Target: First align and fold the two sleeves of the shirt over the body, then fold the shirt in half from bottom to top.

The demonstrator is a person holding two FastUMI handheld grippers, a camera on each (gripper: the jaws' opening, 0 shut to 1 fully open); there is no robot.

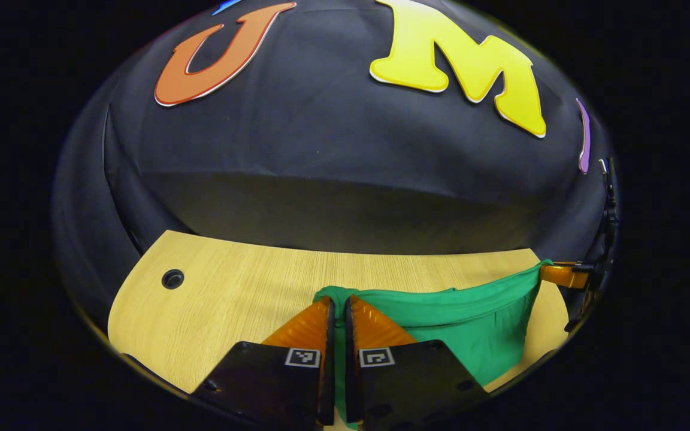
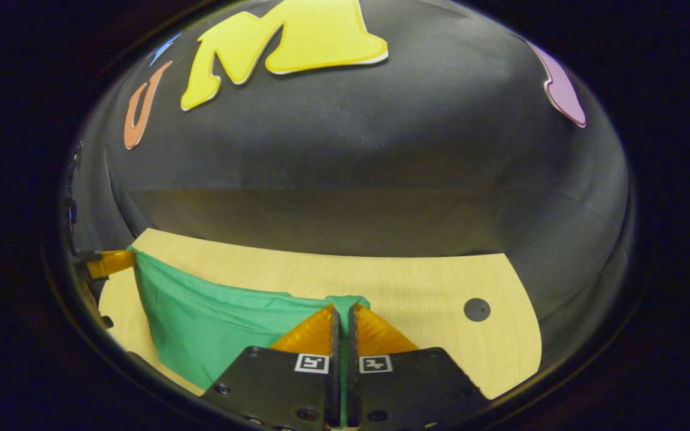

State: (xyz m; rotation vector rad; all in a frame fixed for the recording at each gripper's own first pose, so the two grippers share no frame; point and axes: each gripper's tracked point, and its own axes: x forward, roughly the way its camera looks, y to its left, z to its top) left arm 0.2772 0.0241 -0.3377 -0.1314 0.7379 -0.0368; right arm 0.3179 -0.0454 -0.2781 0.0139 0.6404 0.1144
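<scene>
Two grippers held one green shirt (image 1: 471, 323) between them, lifted off the wooden tabletop (image 1: 231, 287) so that it hung as a slack band across the lower part of both views. In the left gripper view, the left gripper (image 1: 339, 305) sat at bottom centre with its jaws clenched on a bunched corner of the cloth, a strip of green showing in the narrow gap between them. At the right edge of that same view we saw the right gripper (image 1: 563, 275) gripping the far end of the fabric. The right gripper view mirrored this: its own jaws were clamped on a green fold at bottom centre, and the cloth ran off to the lower left of the frame.

We judged the fold to be mid-carry, with the fabric sagging between the two holds. Which part of the shirt each gripper held we could not tell. The risk lay in the thin pinches: a sharp pull apart could drag a corner free of either grasp. Uneven lowering could also lay the edge down skewed, and the sag might crease underneath as it landed.
</scene>
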